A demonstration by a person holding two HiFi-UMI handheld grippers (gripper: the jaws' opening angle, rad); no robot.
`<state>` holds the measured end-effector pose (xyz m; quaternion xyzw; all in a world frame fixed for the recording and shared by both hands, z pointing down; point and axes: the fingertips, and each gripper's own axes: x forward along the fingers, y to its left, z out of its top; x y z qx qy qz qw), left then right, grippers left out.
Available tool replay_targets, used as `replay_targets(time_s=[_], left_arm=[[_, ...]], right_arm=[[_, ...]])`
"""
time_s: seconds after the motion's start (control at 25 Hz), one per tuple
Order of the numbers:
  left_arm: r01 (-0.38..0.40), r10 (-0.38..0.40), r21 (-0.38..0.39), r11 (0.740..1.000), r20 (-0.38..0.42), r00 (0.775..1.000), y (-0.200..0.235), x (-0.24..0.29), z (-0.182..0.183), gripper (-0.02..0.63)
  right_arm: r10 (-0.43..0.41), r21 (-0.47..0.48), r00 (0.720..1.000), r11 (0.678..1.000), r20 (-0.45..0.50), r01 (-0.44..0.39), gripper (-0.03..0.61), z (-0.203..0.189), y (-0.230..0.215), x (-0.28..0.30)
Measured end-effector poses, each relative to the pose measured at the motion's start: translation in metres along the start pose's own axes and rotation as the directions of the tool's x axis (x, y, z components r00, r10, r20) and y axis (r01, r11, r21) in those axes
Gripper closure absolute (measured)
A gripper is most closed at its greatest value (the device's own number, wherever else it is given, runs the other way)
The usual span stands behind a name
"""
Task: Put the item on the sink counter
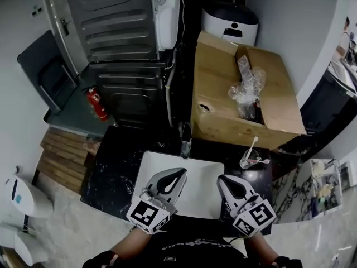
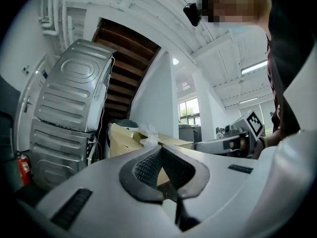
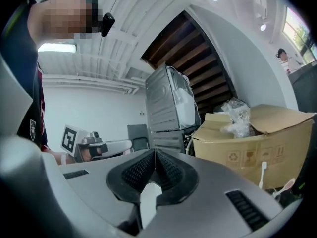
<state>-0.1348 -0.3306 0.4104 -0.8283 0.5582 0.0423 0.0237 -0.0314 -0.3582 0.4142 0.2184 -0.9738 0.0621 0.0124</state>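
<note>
A white sink basin (image 1: 203,197) is set into a black marble counter (image 1: 114,175), with a faucet (image 1: 184,140) at its back edge. At the counter's right stands a clear cup holding a toothbrush (image 1: 251,157). Both grippers hover over the basin close to my body, pointing away from me. My left gripper (image 1: 177,175) is shut, its dark pads meeting at the tips (image 2: 161,150) with nothing between them. My right gripper (image 1: 224,181) is also shut and empty, its tips (image 3: 155,152) touching. Neither touches the cup or the counter.
An open cardboard box (image 1: 223,94) with a crumpled plastic bag (image 1: 248,88) inside stands behind the sink. A grey washing machine (image 1: 114,21) stands at the back left, with a red fire extinguisher (image 1: 96,103) by it. A white round appliance (image 1: 230,21) sits behind the box.
</note>
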Motion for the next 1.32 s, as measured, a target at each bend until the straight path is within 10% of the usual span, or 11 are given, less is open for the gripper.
replay_targets(time_s=[1.32], left_arm=[[0.089,-0.086,-0.11,0.99,0.035,0.996,-0.009,0.015,0.011,0.598]], right_arm=[[-0.031,-0.061,0.999,0.998,0.014,0.032,0.54,0.013,0.0,-0.006]])
